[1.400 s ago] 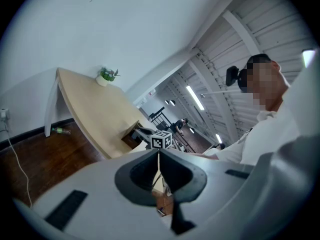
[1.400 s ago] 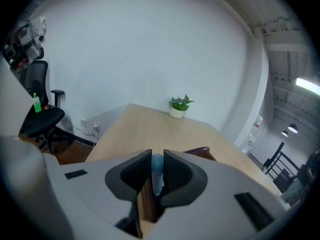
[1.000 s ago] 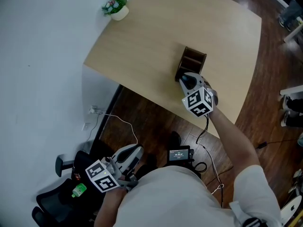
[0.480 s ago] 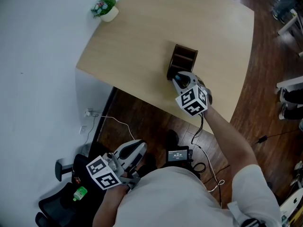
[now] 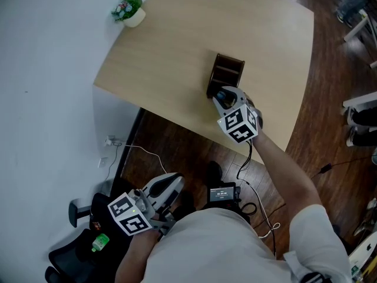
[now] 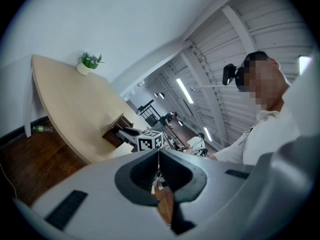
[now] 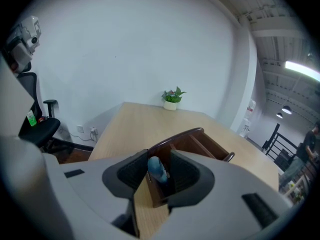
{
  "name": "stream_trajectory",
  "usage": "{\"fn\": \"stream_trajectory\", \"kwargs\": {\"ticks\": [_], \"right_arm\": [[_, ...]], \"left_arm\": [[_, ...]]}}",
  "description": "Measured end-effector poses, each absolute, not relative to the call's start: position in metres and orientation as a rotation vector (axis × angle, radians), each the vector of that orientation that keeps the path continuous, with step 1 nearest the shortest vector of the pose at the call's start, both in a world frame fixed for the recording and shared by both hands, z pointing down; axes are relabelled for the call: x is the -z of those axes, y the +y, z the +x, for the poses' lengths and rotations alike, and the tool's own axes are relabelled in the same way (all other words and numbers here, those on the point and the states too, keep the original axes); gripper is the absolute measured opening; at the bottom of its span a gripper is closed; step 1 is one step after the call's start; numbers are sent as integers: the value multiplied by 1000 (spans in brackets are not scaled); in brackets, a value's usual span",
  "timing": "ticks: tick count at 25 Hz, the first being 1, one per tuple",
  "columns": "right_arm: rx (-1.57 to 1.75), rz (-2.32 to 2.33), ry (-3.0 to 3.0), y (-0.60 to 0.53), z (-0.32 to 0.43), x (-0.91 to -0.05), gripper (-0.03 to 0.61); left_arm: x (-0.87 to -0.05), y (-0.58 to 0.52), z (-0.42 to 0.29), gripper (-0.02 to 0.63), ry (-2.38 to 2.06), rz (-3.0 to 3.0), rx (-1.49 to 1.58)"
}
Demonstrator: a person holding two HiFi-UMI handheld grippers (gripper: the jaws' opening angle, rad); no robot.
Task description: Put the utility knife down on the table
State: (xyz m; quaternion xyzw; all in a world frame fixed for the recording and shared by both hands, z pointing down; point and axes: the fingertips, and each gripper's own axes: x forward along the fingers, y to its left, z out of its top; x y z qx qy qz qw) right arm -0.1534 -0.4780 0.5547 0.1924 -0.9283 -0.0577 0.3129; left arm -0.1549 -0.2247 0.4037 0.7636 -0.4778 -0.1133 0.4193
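The right gripper (image 7: 159, 160), its jaws just opening, brackets loosely the ungrasped utility knife (image 7: 157, 170) in the twelve-o'clock holder (image 7: 202, 143); the left gripper (image 6: 159, 166) is closed, empty.

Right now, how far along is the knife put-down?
Done: nothing yet; no knife lies on the table. In hand: the right gripper is at the wooden organizer, and its jaws have just been opening around the blue utility knife standing in it, without gripping it. Left: lift it out and lay it on the table. The left gripper is shut, away from the table.
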Motion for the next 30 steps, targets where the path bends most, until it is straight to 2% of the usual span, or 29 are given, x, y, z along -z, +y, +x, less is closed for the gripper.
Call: {"fn": "stream_trajectory", "kwargs": {"ticks": [2, 8, 10, 22, 30], "right_arm": [[138, 510, -2447, -476, -152, -555, 126], [153, 536, -2457, -469, -148, -547, 131], [154, 533, -2456, -467, -148, -544, 166], [143, 683, -2454, -410, -121, -498, 166], [14, 704, -2443, -337, -94, -488, 164]], "left_arm": [[-403, -223, -154, 3, -1192, 1919, 286], [-403, -216, -155, 3, -1176, 1935, 304], [-401, -214, -156, 3, -1170, 1943, 309], [-400, -169, -162, 3, -1082, 1990, 355], [-397, -122, -159, 3, -990, 2042, 344]]}}
